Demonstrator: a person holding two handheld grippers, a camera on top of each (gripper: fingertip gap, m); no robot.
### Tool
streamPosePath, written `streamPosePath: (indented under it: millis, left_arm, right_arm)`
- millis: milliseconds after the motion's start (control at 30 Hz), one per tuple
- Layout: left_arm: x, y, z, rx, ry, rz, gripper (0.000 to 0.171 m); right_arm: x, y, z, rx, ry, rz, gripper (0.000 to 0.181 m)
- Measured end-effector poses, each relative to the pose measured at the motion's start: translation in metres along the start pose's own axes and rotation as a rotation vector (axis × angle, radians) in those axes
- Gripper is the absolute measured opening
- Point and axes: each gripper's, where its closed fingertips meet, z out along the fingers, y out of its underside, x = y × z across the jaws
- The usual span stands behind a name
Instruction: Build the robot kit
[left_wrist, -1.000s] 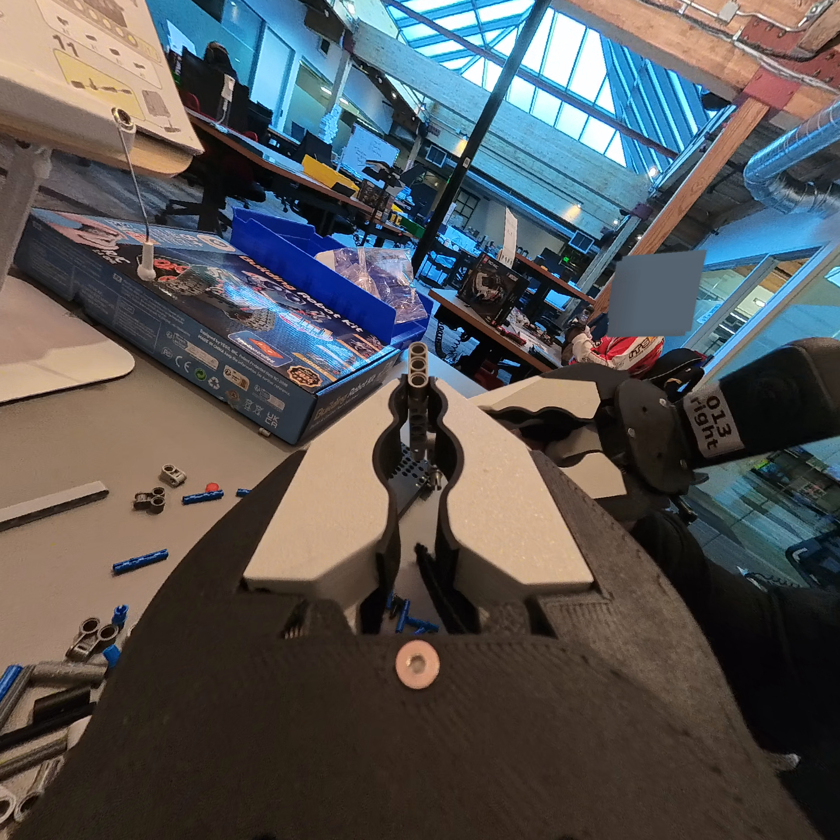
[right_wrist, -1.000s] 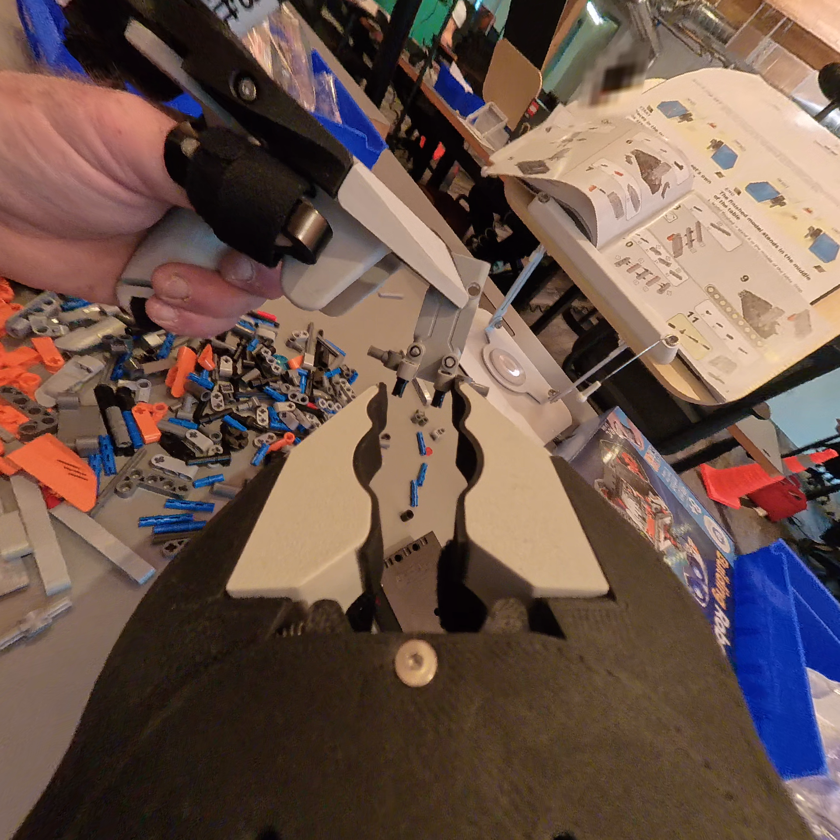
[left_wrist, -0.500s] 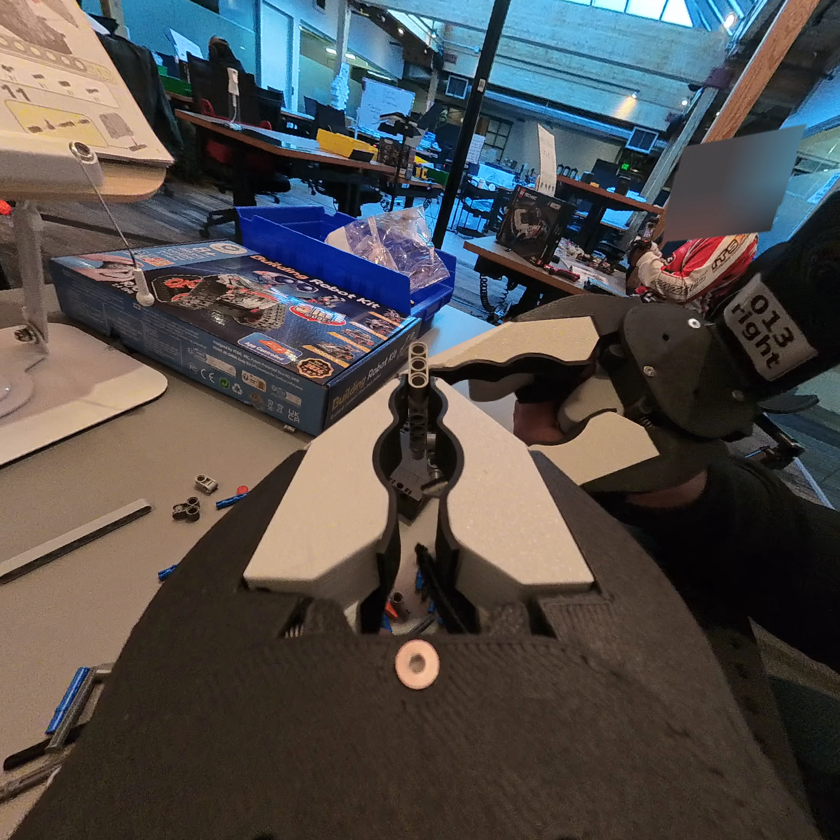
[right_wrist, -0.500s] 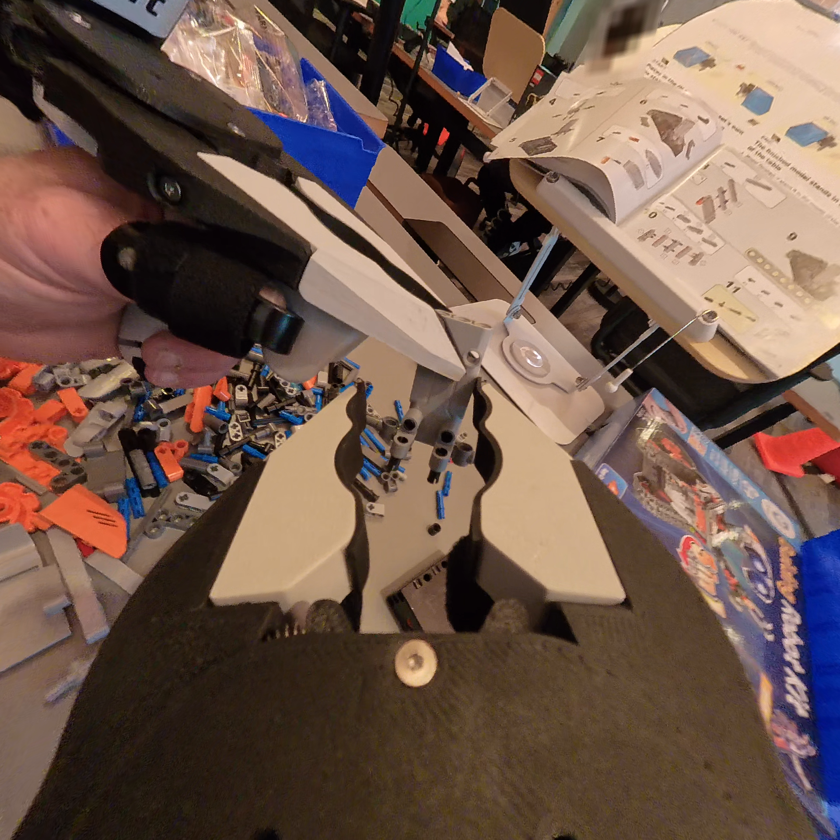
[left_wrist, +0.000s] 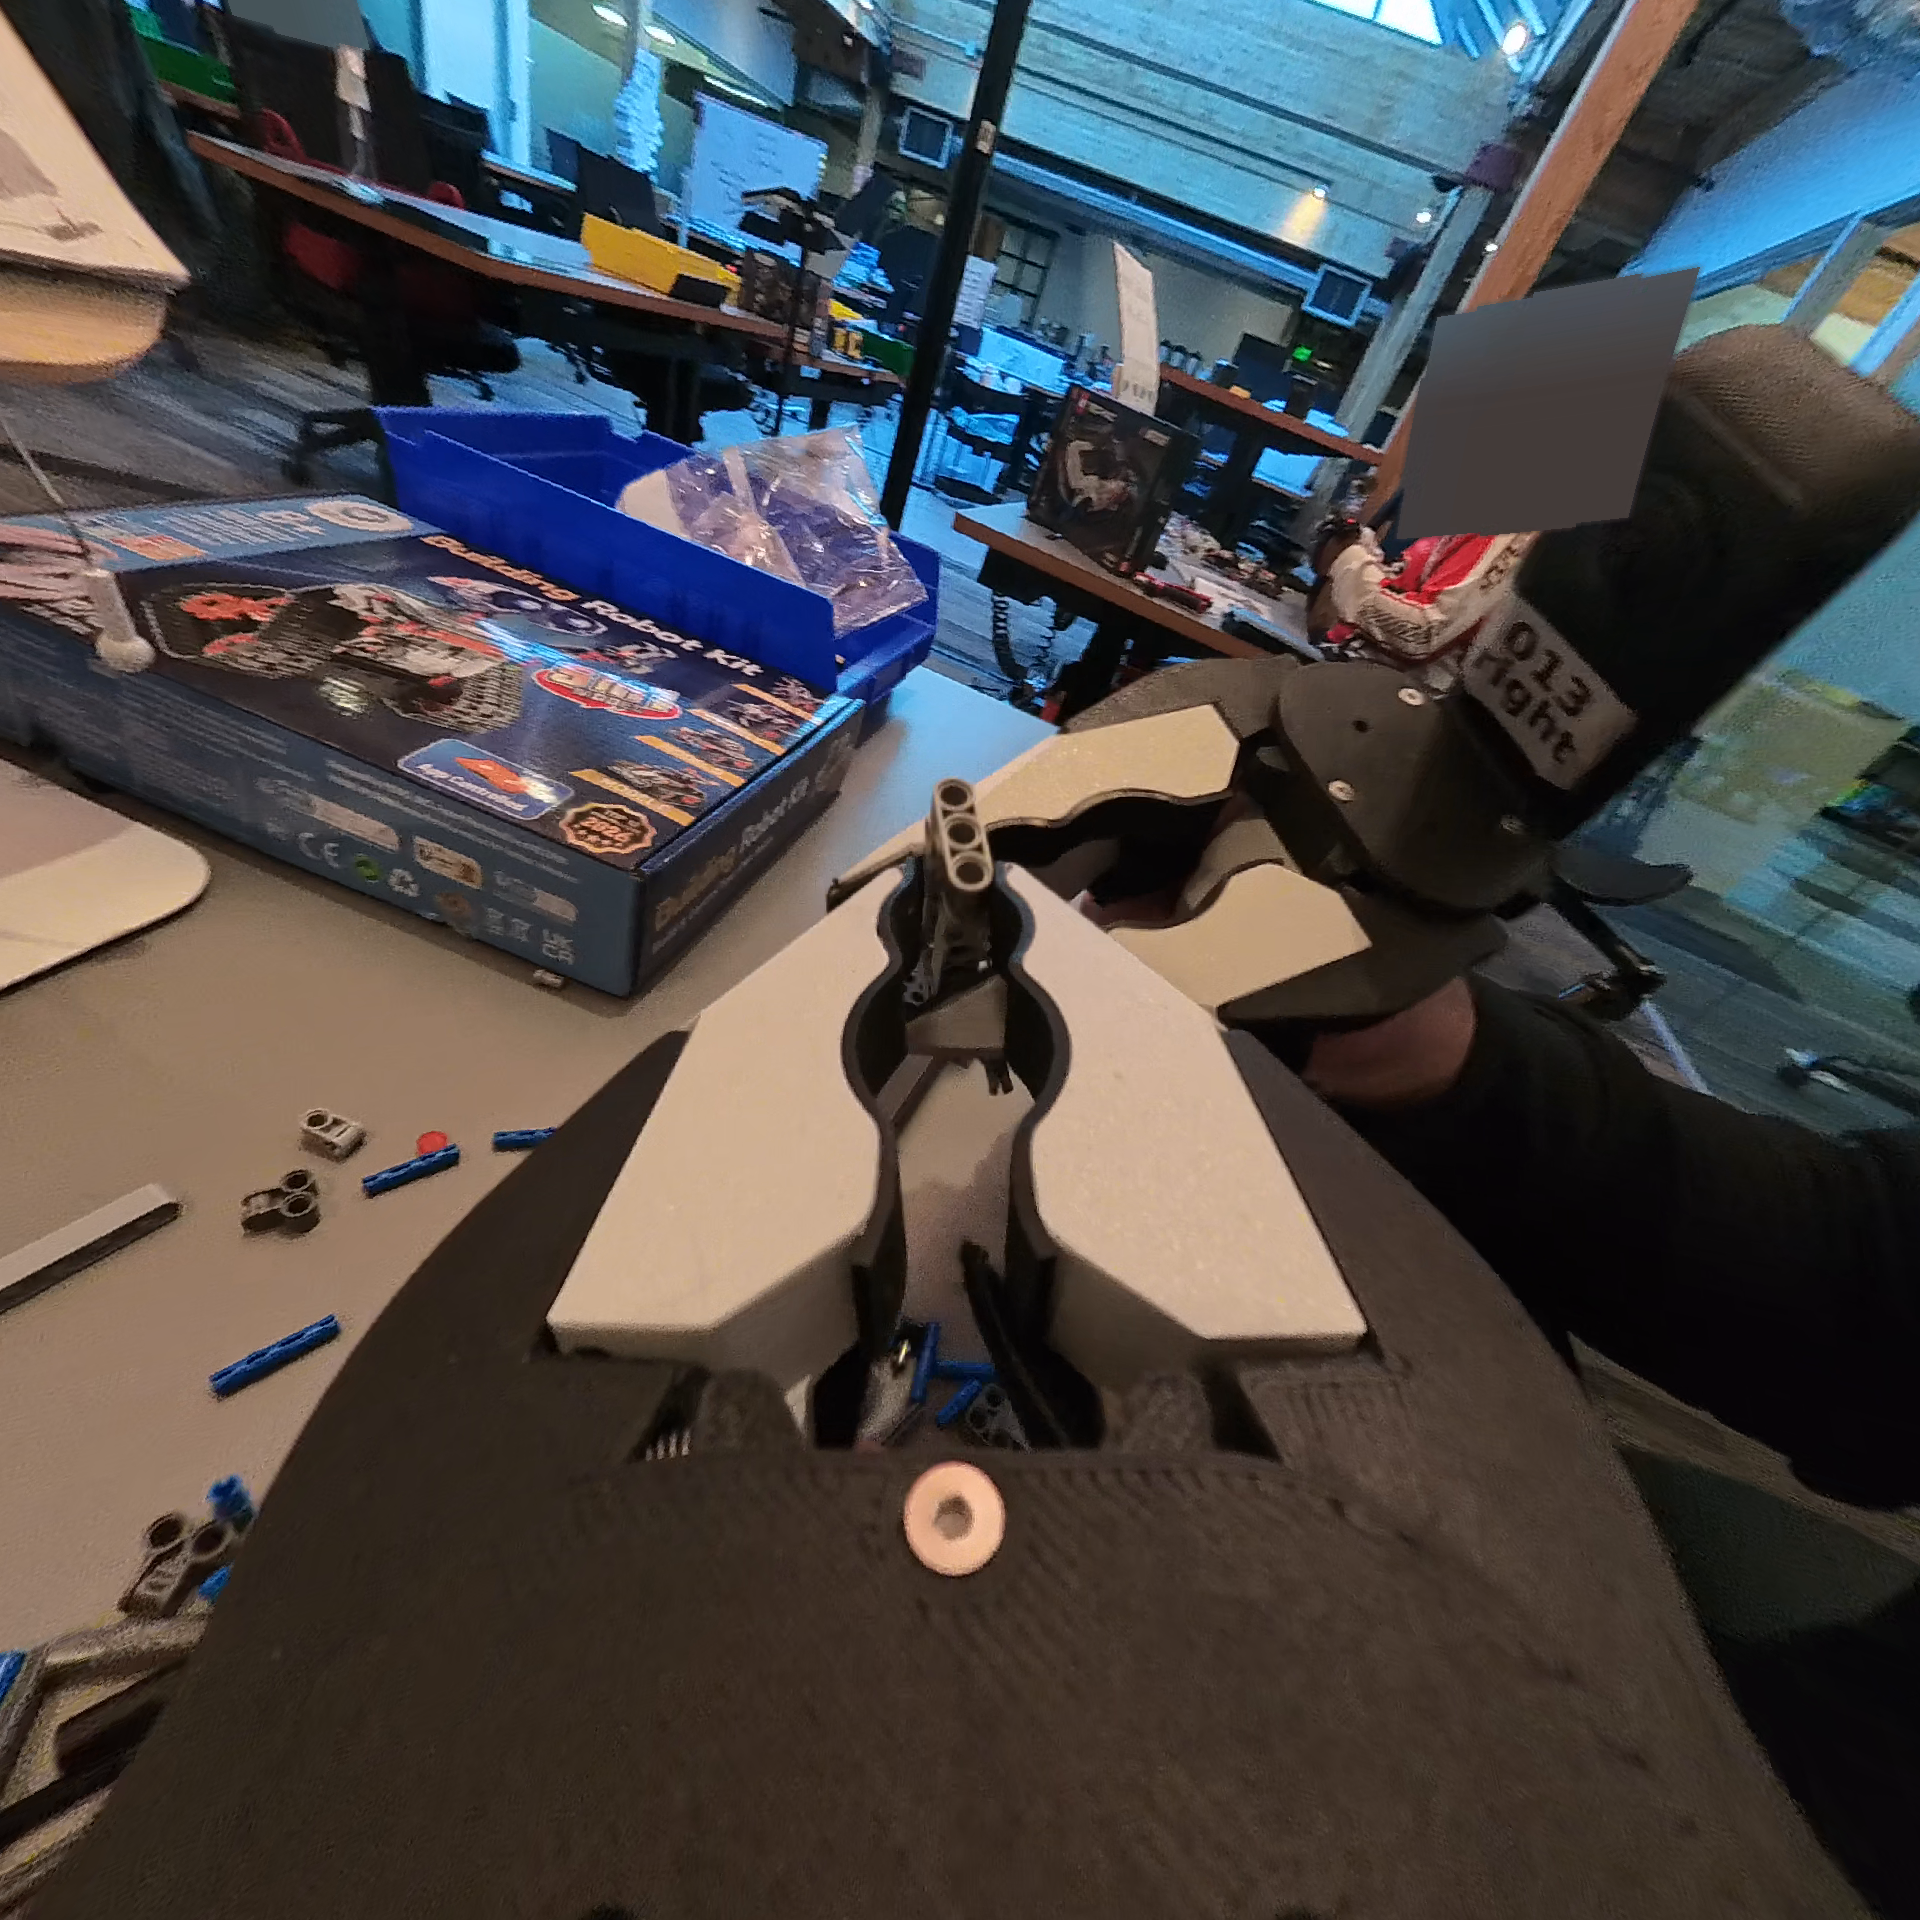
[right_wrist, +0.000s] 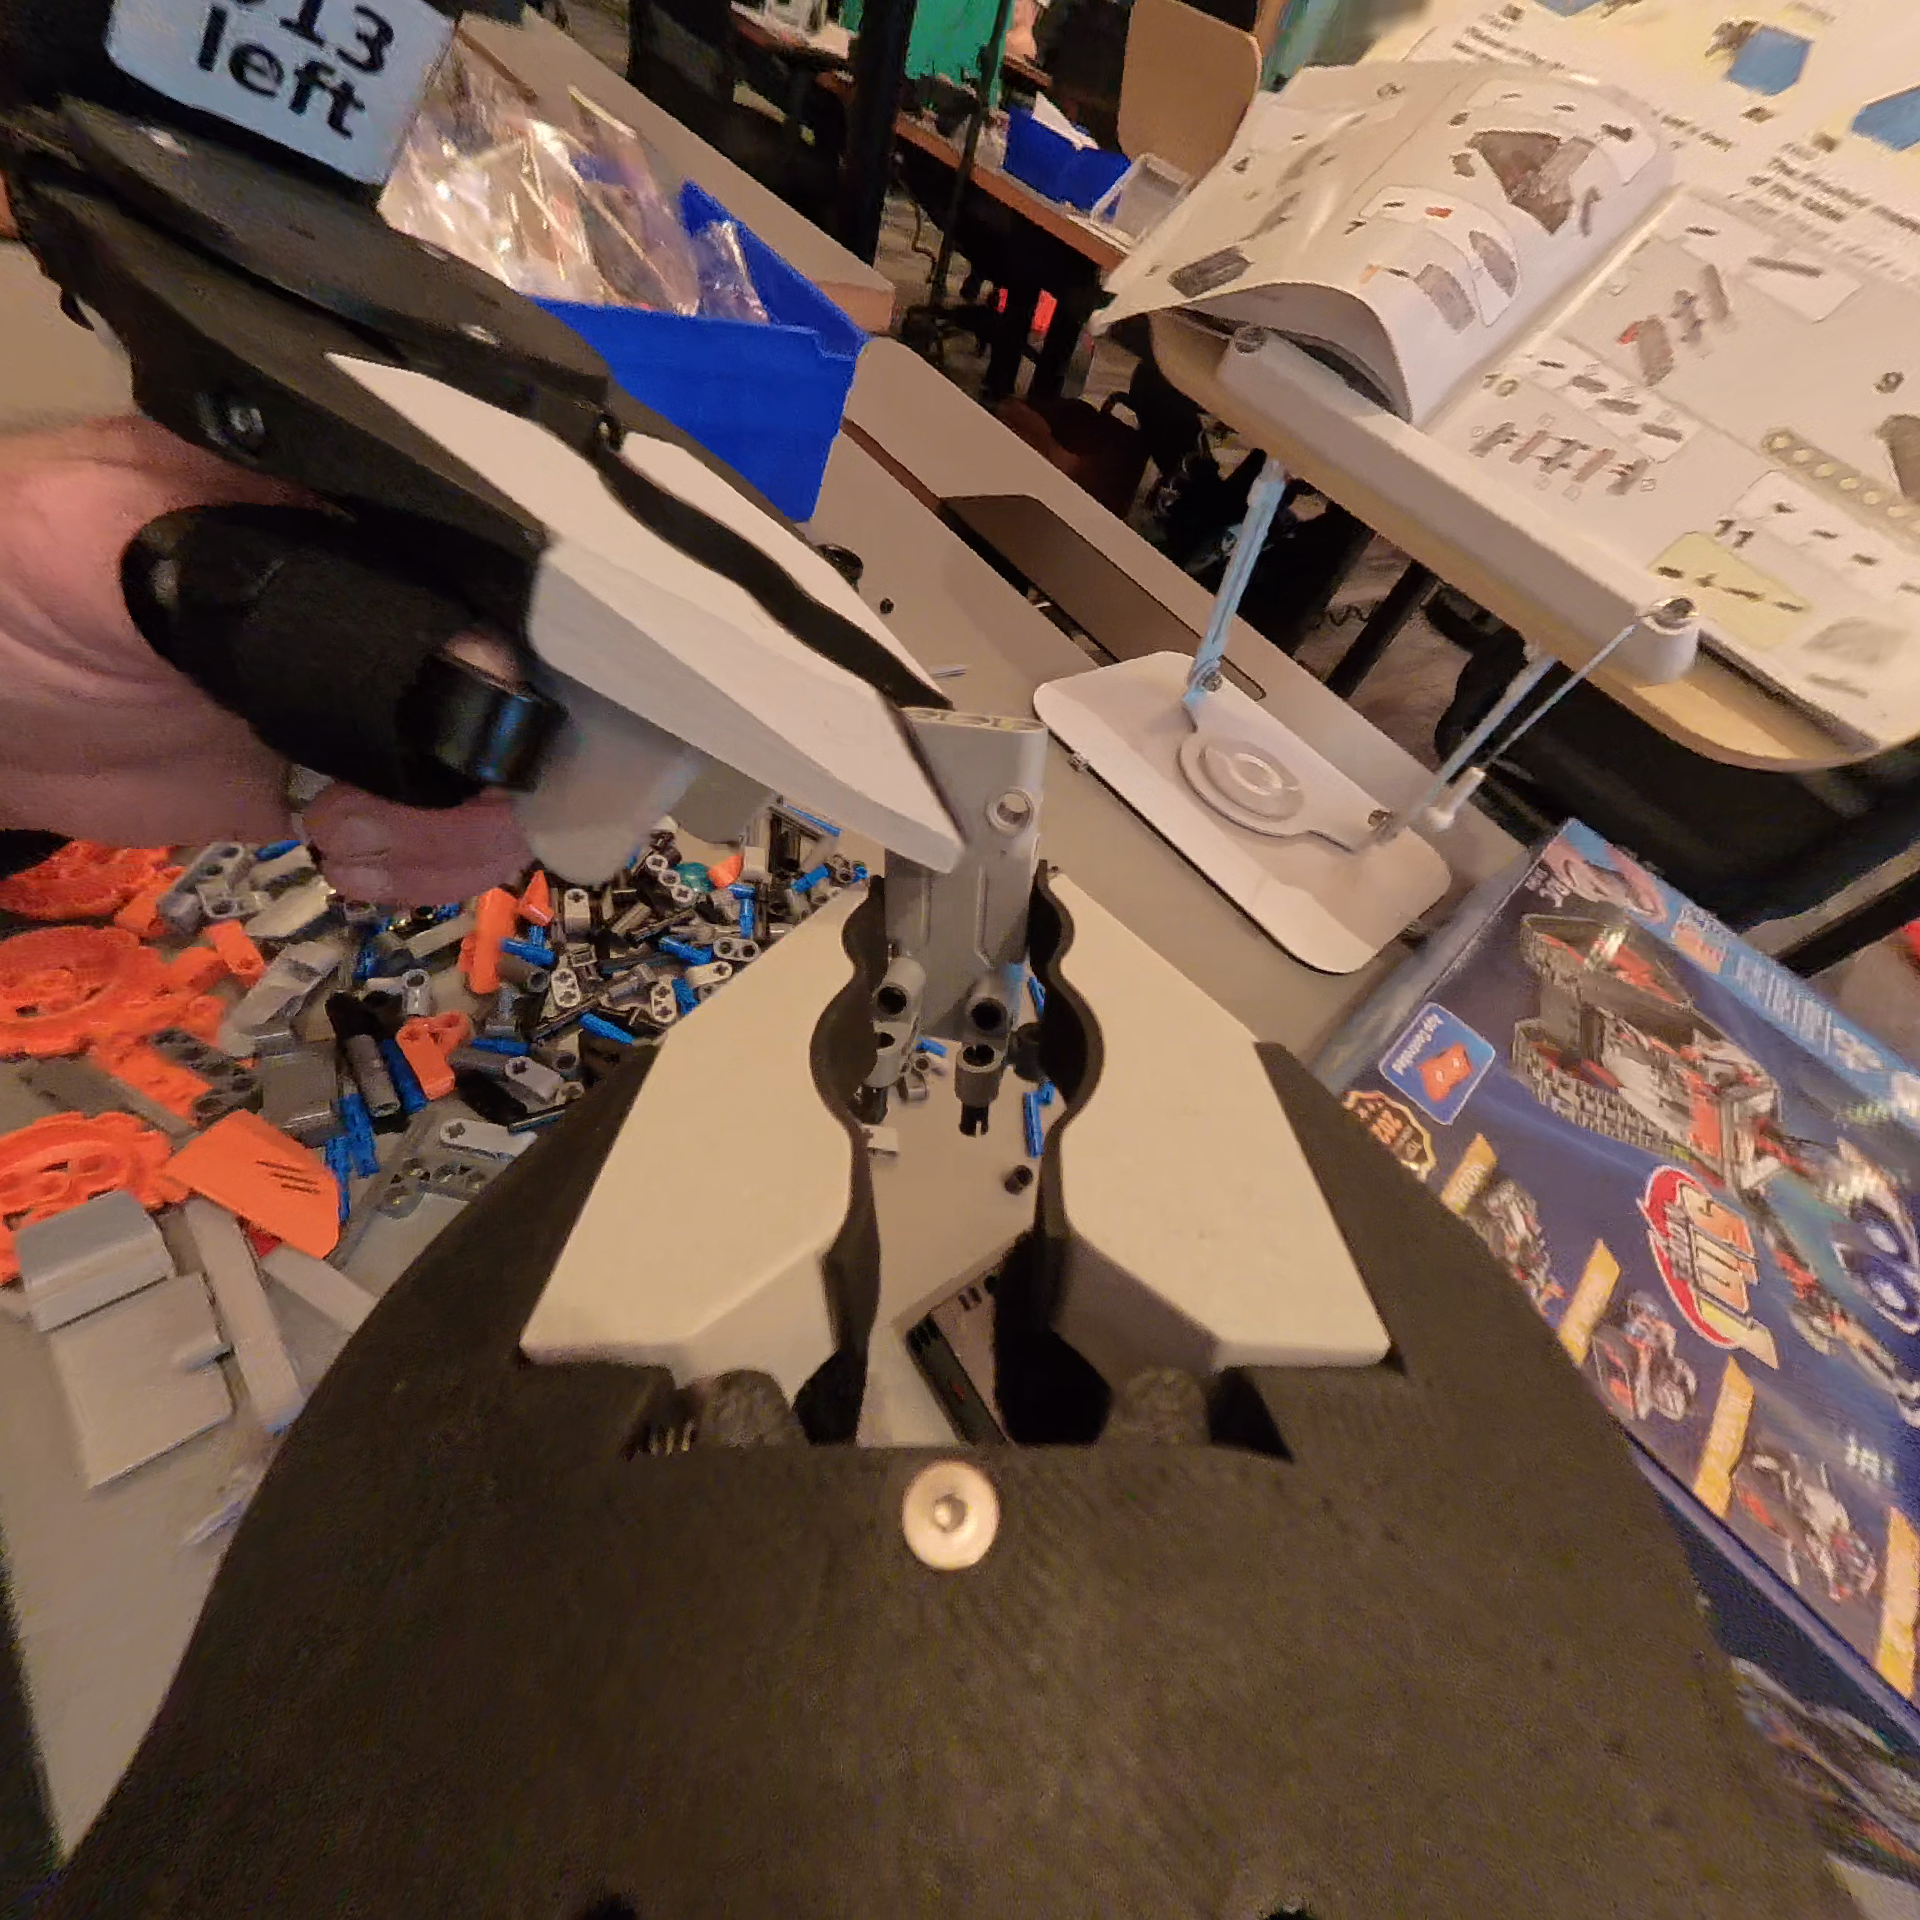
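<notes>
My left gripper (left_wrist: 956, 896) is shut on a grey building-kit assembly (left_wrist: 958, 831); its three-hole beam end sticks up past the fingertips. In the right wrist view the left gripper (right_wrist: 935, 800) comes in from the left, held by a hand, and the assembly (right_wrist: 961, 914) hangs from its tip with grey and black connector pegs at its lower end. My right gripper (right_wrist: 956, 920) is open, and the assembly's lower part sits between its two fingers without a visible grip. In the left wrist view the right gripper (left_wrist: 1049, 831) reaches in from the right, right behind the beam.
A heap of orange, grey, black and blue kit parts (right_wrist: 416, 1018) covers the table at left. A blue kit box (left_wrist: 416, 707) and a blue bin (left_wrist: 582, 520) with plastic bags lie behind. An open instruction booklet (right_wrist: 1558, 260) sits on a white stand (right_wrist: 1247, 800). Loose pins (left_wrist: 405, 1169) lie near. My left and right fingertips are right by each other.
The two grippers have closed in on each other. The assembly, earlier beyond my right fingertips, now sits between the right fingers. The left gripper stays shut on it.
</notes>
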Motion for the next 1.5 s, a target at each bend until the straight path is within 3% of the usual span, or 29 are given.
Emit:
streamPosePath:
  millis: [100,167,233,300,400,533,633,700,800,1133,1267,1500]
  left_arm:
    - [0.005,0.000,-0.001,-0.025,0.058,0.001,0.022]
    - [0.014,-0.005,-0.004,-0.014,0.127,0.011,0.022]
    - [0.015,-0.009,-0.005,-0.036,0.135,0.050,0.023]
    - [0.017,-0.018,-0.001,-0.037,0.146,0.107,0.023]
    - [0.022,-0.020,0.022,-0.116,0.204,0.183,0.031]
    - [0.033,0.001,0.063,-0.223,0.335,0.209,0.048]
    - [0.045,0.012,0.077,-0.251,0.419,0.200,0.046]
    - [0.040,0.016,0.086,-0.258,0.389,0.216,0.031]
    - [0.043,0.011,0.091,-0.214,0.427,0.188,0.023]
    - [0.017,-0.018,0.100,-0.118,0.363,0.163,0.023]
    - [0.007,-0.017,0.096,-0.119,0.337,0.157,0.024]
    - [-0.003,-0.001,0.091,-0.154,0.309,0.149,0.024]
  right_arm:
    - [0.008,0.000,-0.011,0.026,-0.048,0.040,0.026]
    - [0.020,0.001,-0.023,0.049,-0.072,0.082,0.026]
    - [0.017,-0.001,-0.039,0.098,-0.233,0.151,0.026]
    - [0.026,0.007,-0.050,0.091,-0.295,0.160,0.025]
    - [0.025,0.013,-0.064,0.086,-0.435,0.155,0.026]
    - [0.023,0.020,-0.067,0.092,-0.544,0.156,0.026]
    - [0.022,0.033,-0.065,0.087,-0.574,0.178,0.026]
    - [0.021,0.041,-0.065,0.070,-0.575,0.159,0.026]
    - [0.027,0.039,-0.068,0.093,-0.573,0.194,0.026]
    - [0.064,0.034,-0.077,0.183,-0.493,0.344,0.037]
    - [0.072,0.077,-0.070,-0.010,-0.415,0.325,0.050]
    - [0.059,0.154,-0.052,-0.396,-0.369,0.241,0.051]
